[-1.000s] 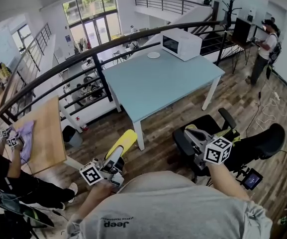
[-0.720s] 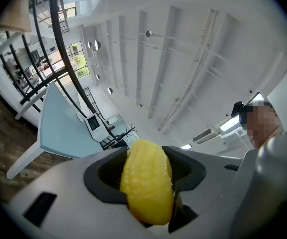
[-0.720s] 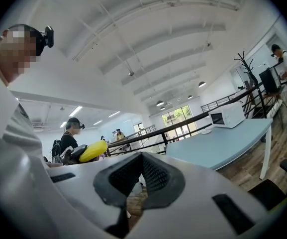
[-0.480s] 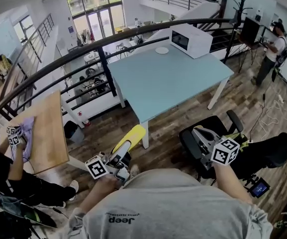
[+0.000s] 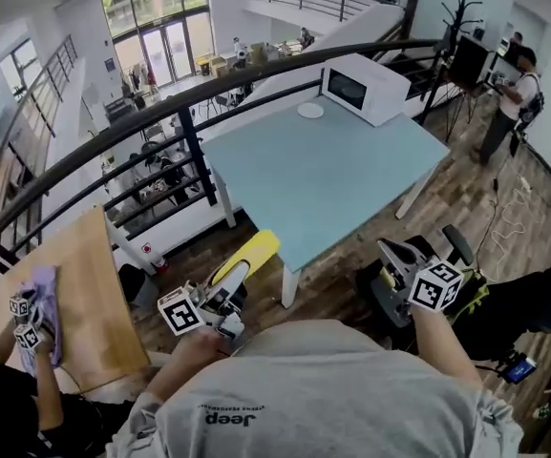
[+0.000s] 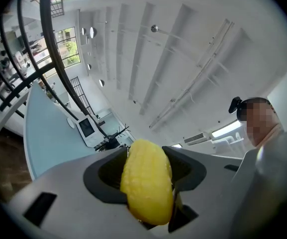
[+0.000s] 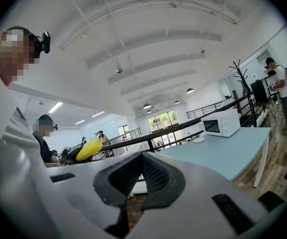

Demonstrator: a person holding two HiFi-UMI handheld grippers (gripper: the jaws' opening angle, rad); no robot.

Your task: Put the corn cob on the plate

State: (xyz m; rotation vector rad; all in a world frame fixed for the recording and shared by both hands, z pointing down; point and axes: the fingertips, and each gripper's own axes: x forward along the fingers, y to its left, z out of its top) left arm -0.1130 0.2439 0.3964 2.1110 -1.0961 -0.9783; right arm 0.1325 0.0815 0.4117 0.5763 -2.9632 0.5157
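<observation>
Blue table [image 5: 332, 175] bears plate [image 5: 310, 110]; left claw [image 5: 229, 289] grips corn cob [image 5: 247, 253].

Your left gripper [image 5: 229, 282]: forearm forward, jaws clamped on cob [image 5: 248, 254], tilted upward. Your right gripper [image 5: 396, 256]: forearm forward, jaws seemingly together, nothing between.

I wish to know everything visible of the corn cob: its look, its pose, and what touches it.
The corn cob is bright yellow and long, with a rounded tip and a finely bumpy surface of kernels. The left gripper is shut on it, one pad on each side; nothing else touches it. It sticks out beyond the jaws, tilted upward, held in the air short of the light blue table.
</observation>
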